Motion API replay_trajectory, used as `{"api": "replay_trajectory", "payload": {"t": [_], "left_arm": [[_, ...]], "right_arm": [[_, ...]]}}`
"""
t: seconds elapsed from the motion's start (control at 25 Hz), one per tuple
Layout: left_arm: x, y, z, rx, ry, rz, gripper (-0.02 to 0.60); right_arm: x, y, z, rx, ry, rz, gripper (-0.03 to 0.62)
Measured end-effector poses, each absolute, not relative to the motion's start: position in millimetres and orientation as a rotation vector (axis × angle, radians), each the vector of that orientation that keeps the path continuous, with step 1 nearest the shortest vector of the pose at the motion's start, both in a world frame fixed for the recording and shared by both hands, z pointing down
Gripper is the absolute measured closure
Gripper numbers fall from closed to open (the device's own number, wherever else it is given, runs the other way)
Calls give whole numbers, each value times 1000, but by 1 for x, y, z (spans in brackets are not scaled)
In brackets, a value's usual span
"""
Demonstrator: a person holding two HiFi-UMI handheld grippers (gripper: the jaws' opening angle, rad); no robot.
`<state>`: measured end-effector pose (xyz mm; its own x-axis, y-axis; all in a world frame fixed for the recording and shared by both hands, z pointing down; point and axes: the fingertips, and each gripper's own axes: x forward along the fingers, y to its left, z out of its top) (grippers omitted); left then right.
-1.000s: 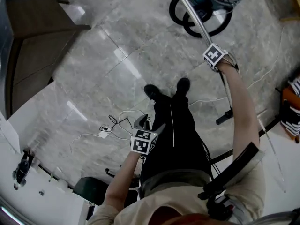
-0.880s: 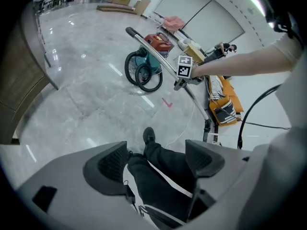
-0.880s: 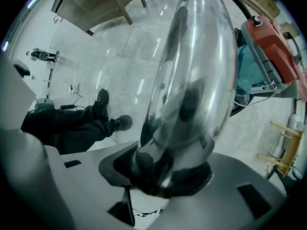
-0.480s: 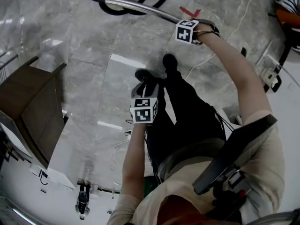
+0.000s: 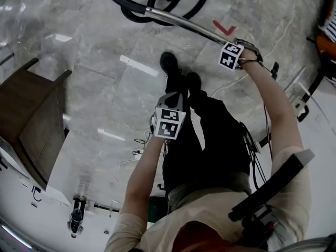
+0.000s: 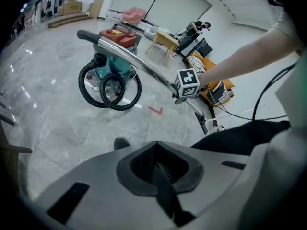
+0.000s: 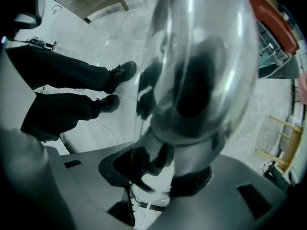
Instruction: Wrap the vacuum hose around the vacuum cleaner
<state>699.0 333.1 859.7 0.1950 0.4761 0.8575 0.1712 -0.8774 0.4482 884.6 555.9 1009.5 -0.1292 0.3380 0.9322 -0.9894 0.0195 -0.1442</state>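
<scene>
— Where does the head view sit?
— High above the person, facing steeply down past the legs (image 5: 205, 135) to the floor (image 5: 94, 62).
— And the left gripper view?
— Just behind its own fingers (image 6: 165, 190), looking out across the room. The vacuum cleaner (image 6: 109, 72) and its metal tube (image 6: 144, 68) are well off, and the right gripper (image 6: 184, 87) shows there too.
— The right gripper view?
— It's hard against that tube, which fills most of it. A shoe (image 5: 169, 63) appears in all three views.

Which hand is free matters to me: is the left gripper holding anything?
No, the left gripper has just closed its jaws together, with nothing between them.
</scene>
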Motion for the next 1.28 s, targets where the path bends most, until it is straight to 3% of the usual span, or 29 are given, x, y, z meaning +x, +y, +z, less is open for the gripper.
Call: {"api": "replay_trajectory", "payload": {"t": [0.32,1.12,1.28], "left_arm": [[747,266,905,2160,501,1837,575],[778,296,1006,2078,437,1898,575],[780,289,990,2098,449,1897,575]], "right_arm": [[903,542,1073,839,-1081,1404,424],[890,502,1208,882,-1147,1396,421],[905,509,1177,961,-1086,1477,352]]}}
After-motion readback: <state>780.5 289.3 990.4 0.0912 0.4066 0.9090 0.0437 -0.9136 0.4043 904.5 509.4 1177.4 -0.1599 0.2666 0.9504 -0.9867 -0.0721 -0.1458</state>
